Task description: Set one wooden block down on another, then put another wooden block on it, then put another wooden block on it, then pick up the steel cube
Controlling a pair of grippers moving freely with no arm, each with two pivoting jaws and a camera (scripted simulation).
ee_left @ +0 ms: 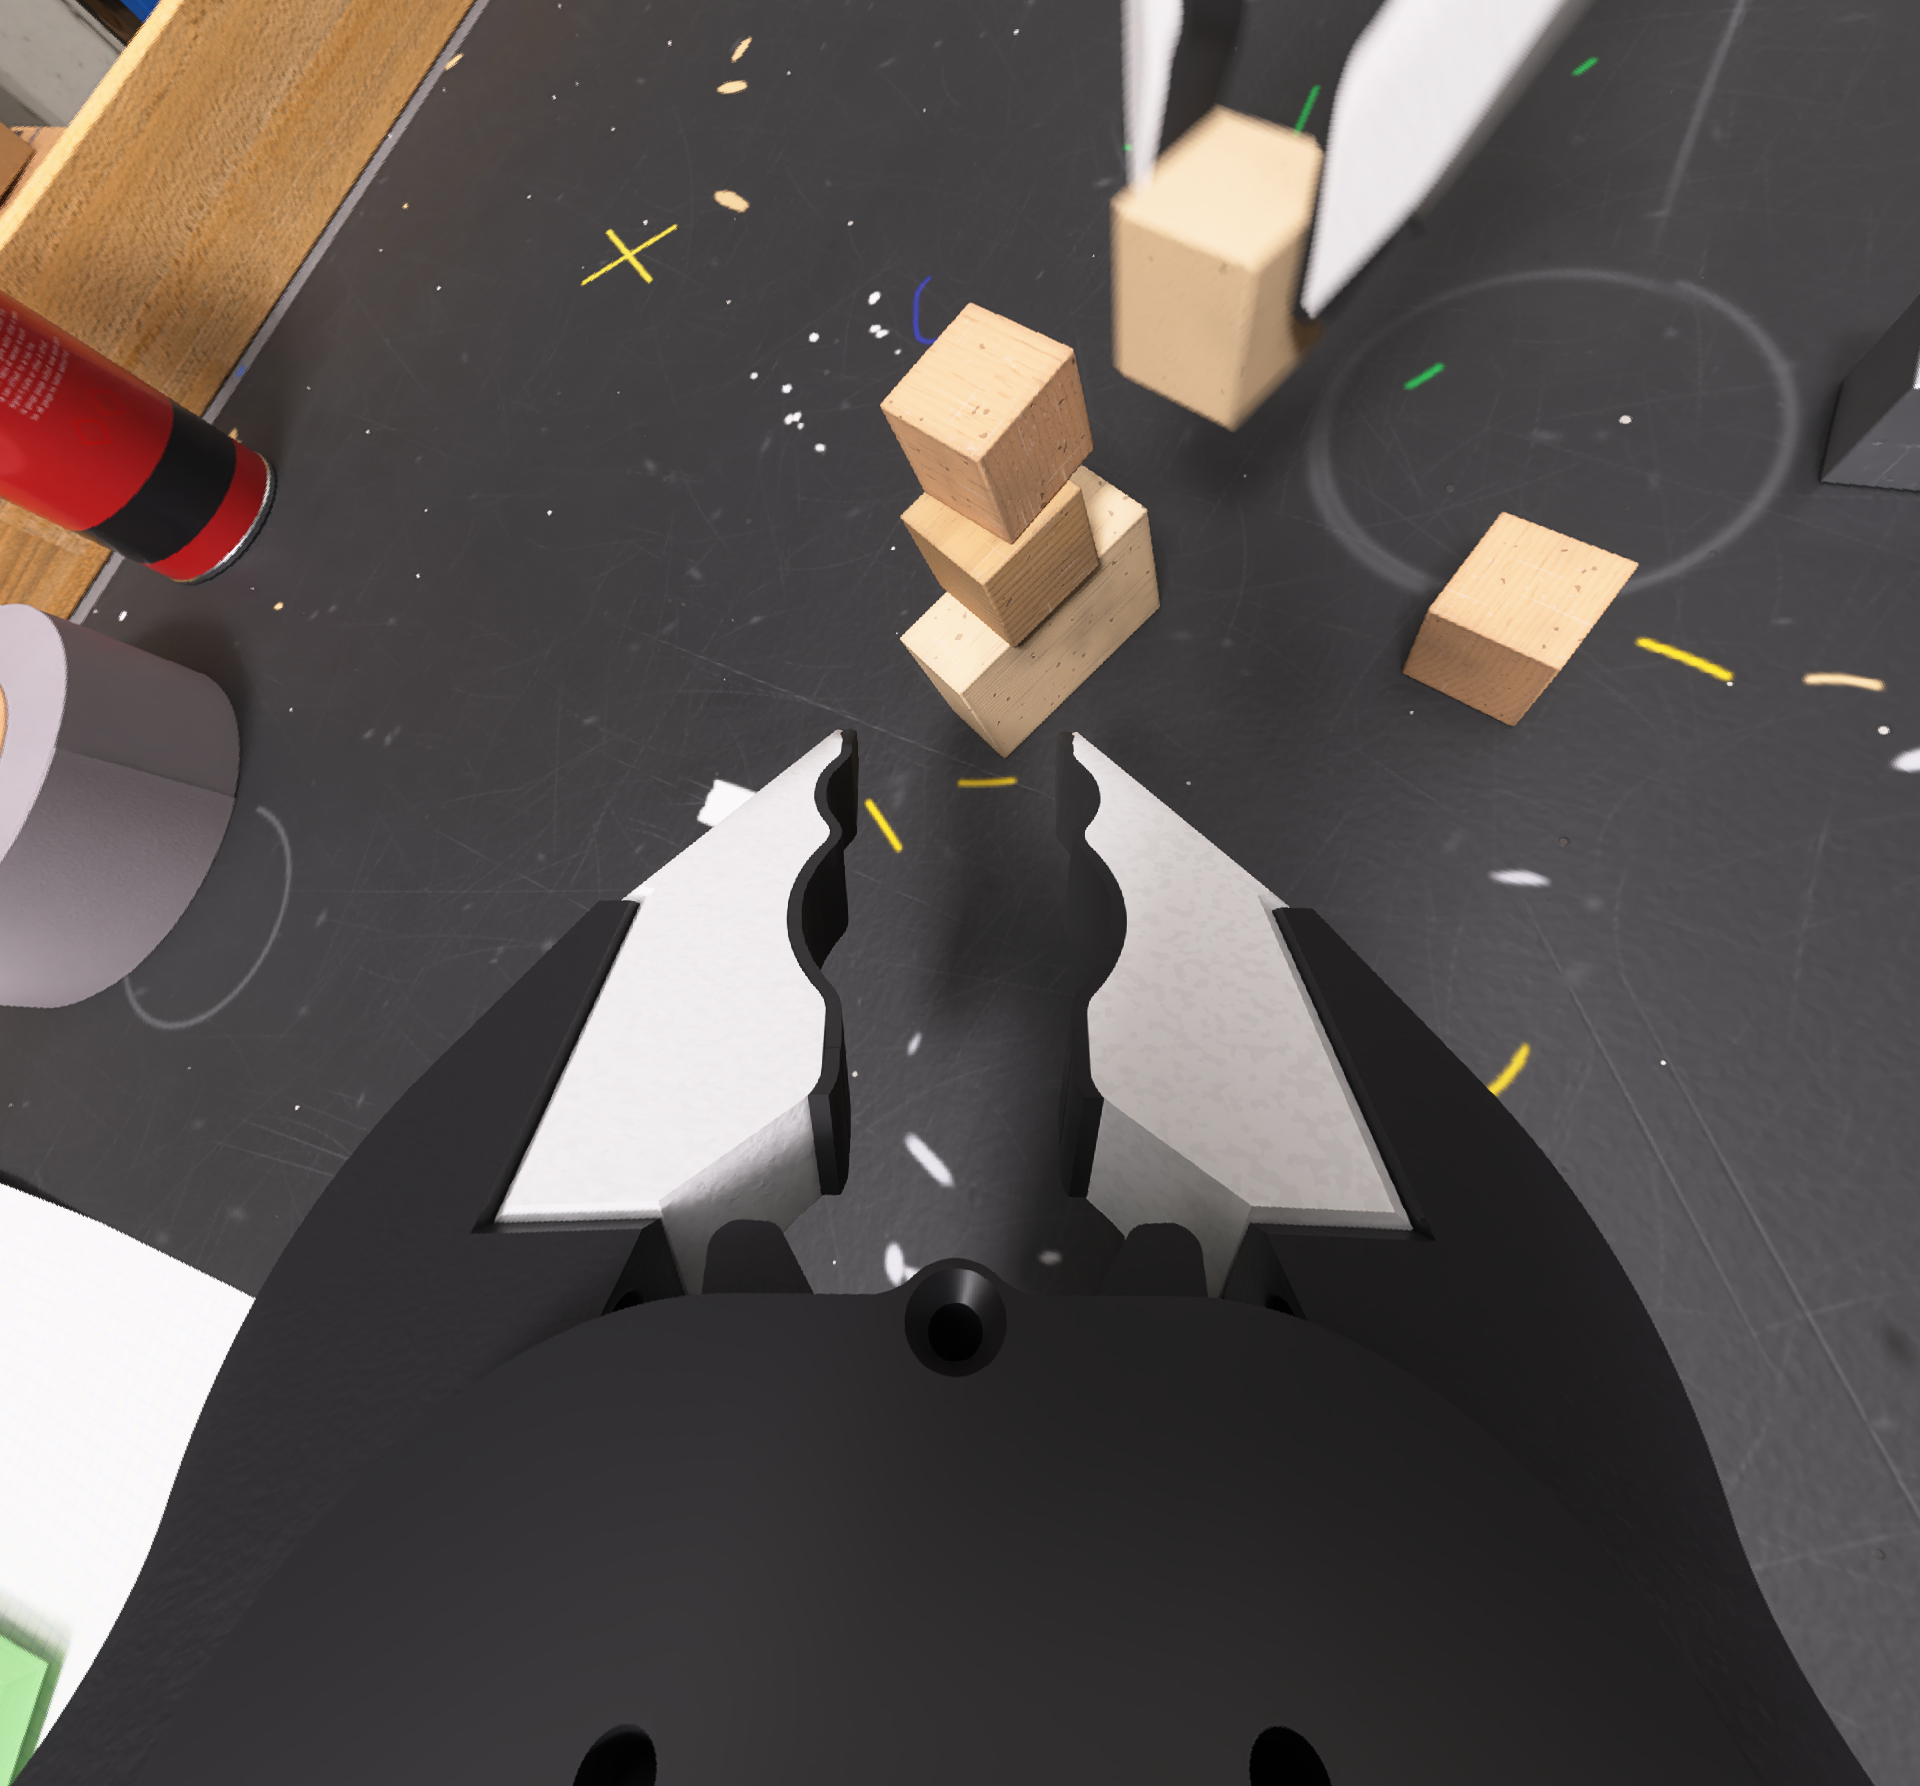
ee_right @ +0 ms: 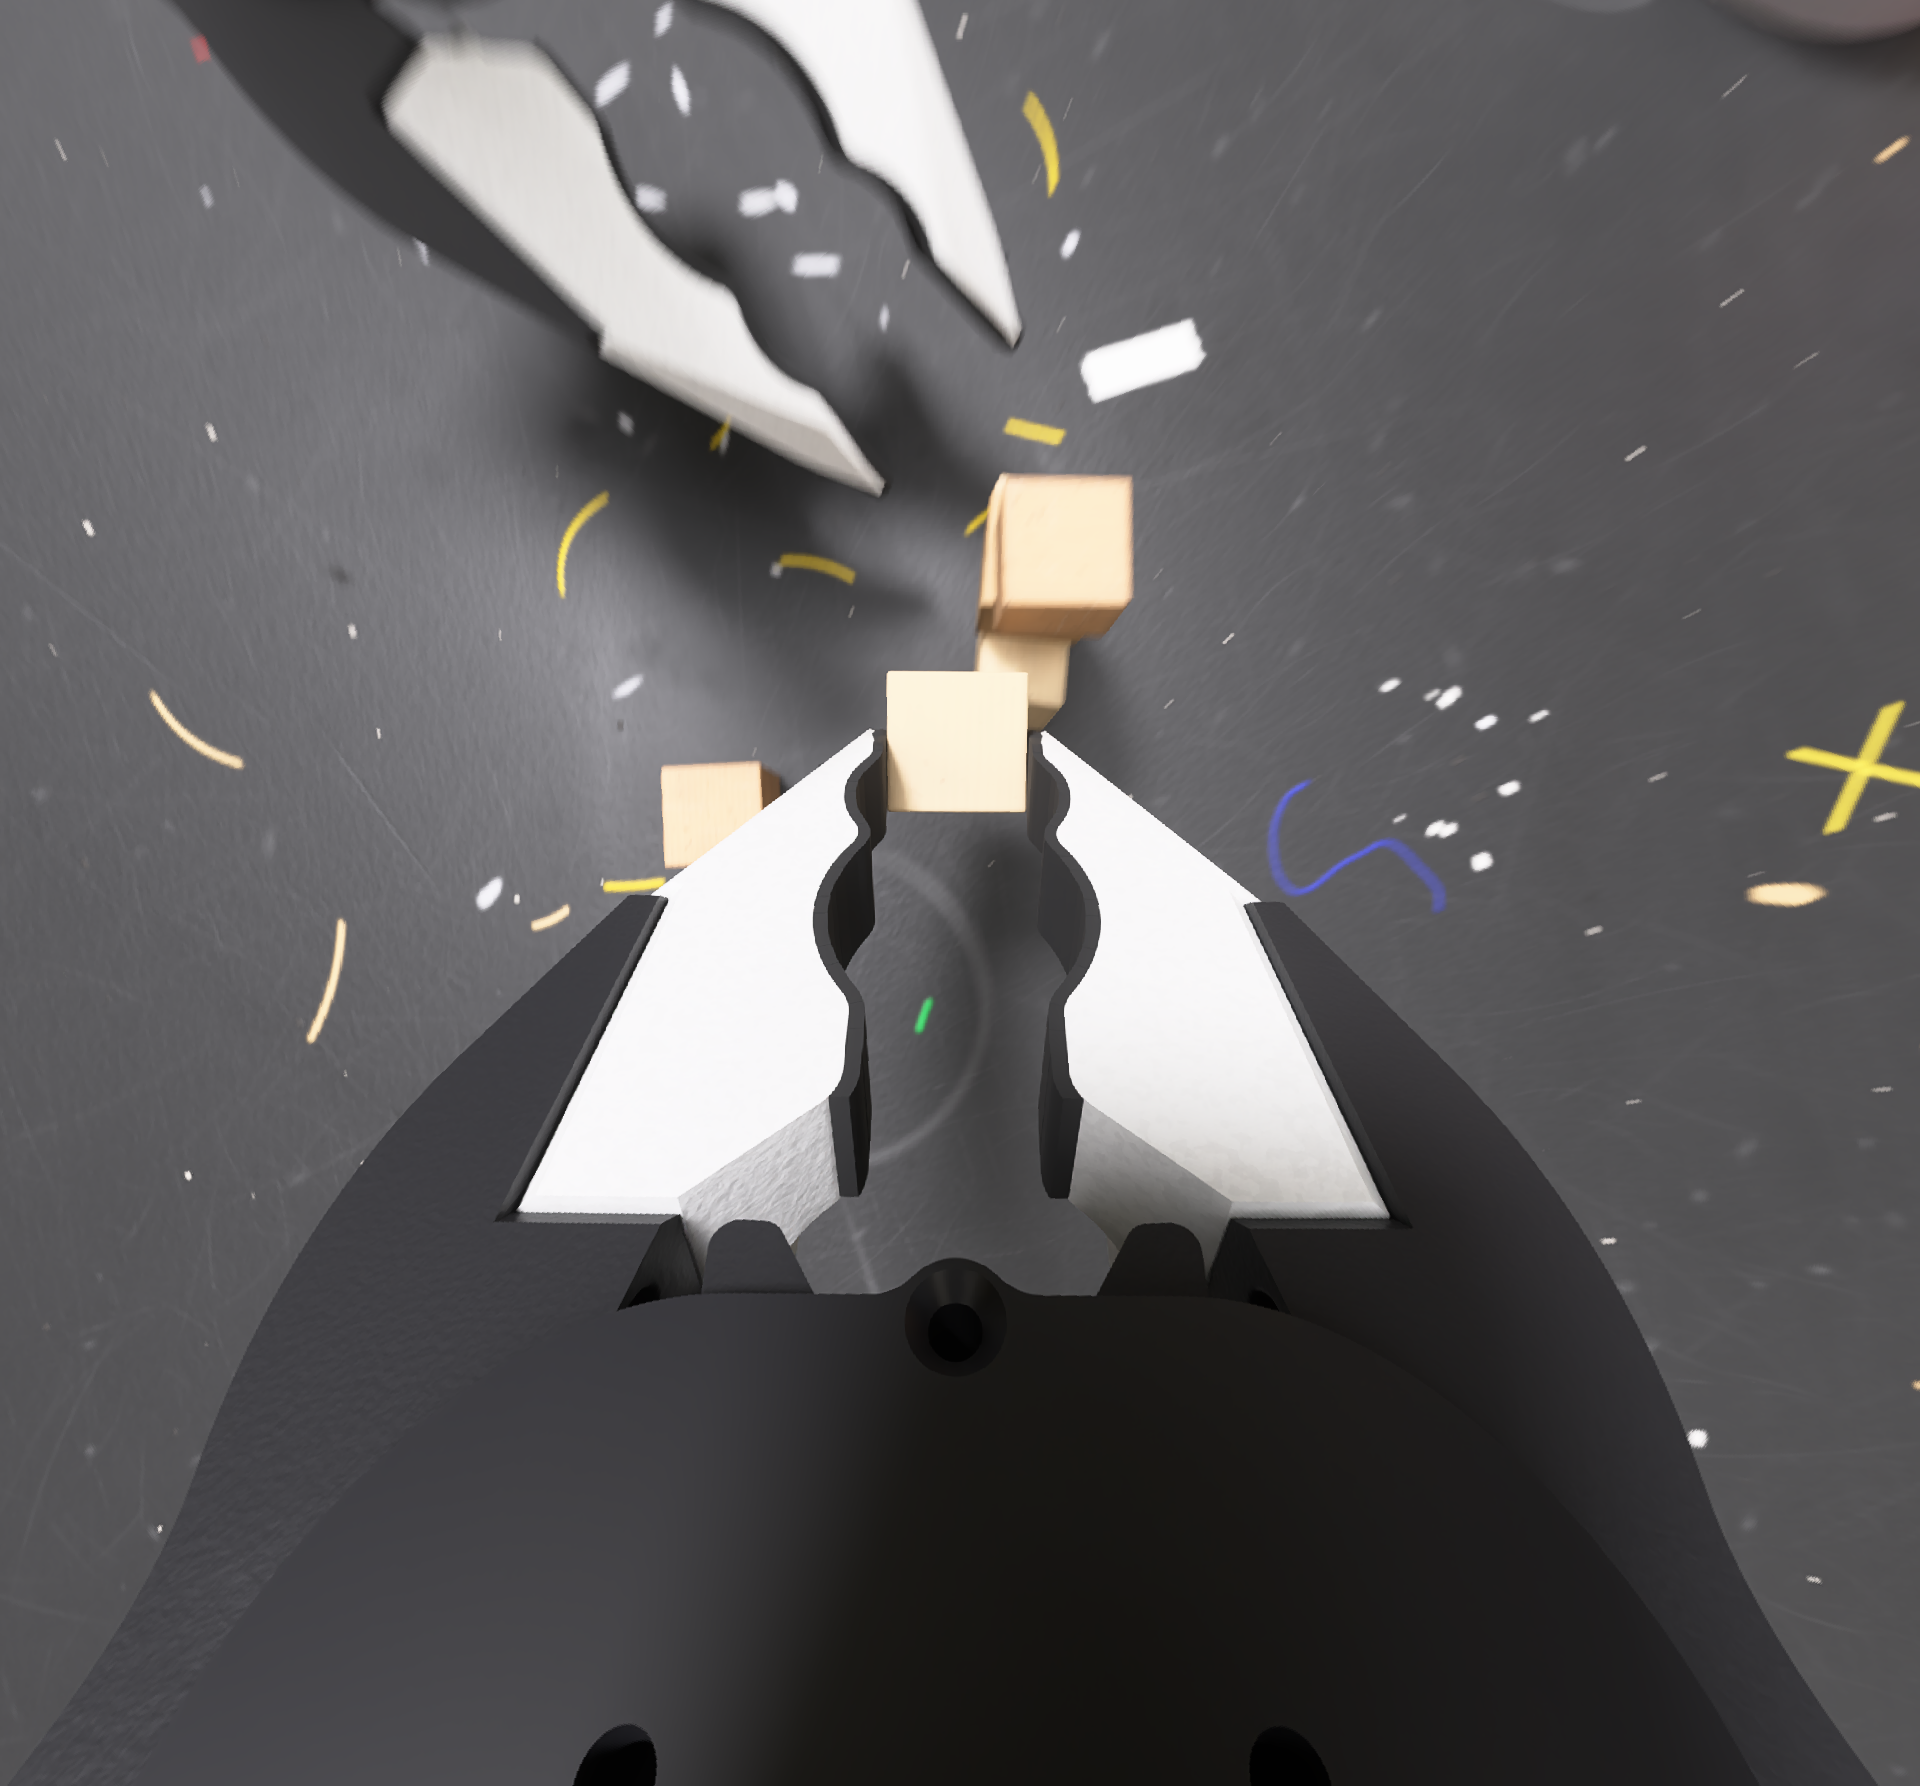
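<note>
Small white print is borne by the red and black can (ee_left: 125, 458) at the left edge of the left wrist view; it is too small to be read. A yellow cross (ee_left: 629, 255) is drawn on the dark bench (ee_left: 520, 593).

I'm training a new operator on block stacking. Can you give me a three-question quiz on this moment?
1. How many pale wooden blocks make up the stack on the dark scratched table?
2. True or false: the right gripper holds a pale wooden cube in its fingers.
3. The left gripper is: A) open and empty, B) shut on a block.

Key: 1. three; 2. true; 3. A
</note>
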